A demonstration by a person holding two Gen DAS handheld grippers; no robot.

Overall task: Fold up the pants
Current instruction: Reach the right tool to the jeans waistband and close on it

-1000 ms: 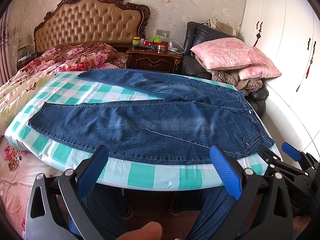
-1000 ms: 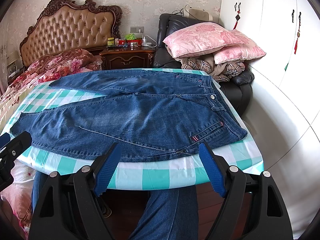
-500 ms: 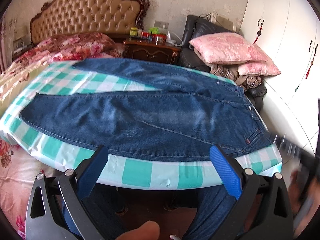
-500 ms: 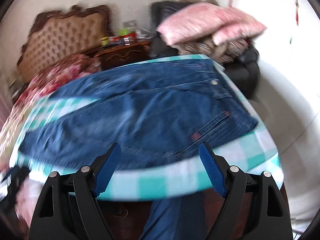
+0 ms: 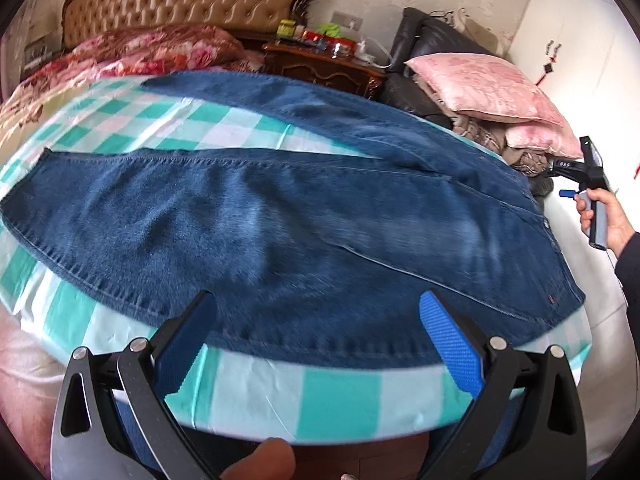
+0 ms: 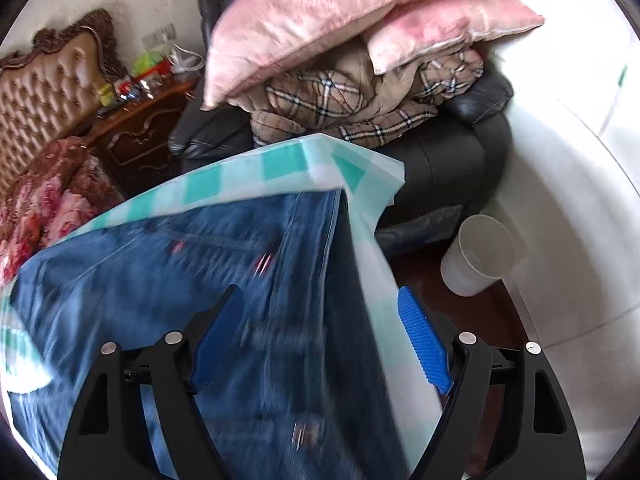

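Blue jeans (image 5: pixel 280 220) lie flat on a table with a teal-and-white checked cloth (image 5: pixel 320 396), waist to the right, legs spread to the left. My left gripper (image 5: pixel 320 344) is open and empty, over the table's near edge by the near leg's hem side. My right gripper (image 6: pixel 320 340) is open and empty, hovering over the jeans' waist (image 6: pixel 240 280) at the table's right end. In the left wrist view the right gripper (image 5: pixel 592 184) shows in a hand past the waist.
A bed with a tufted headboard (image 5: pixel 180 0) and a floral quilt lies behind the table. A wooden nightstand (image 5: pixel 324 64) and a black armchair (image 6: pixel 440 152) piled with pink pillows (image 6: pixel 320 20) stand at the back. A white bin (image 6: pixel 480 256) stands on the floor by the wardrobe.
My right gripper has swung quickly from the table's front to its right end, above the waist. My left gripper has moved closer over the near edge. Both stay open.
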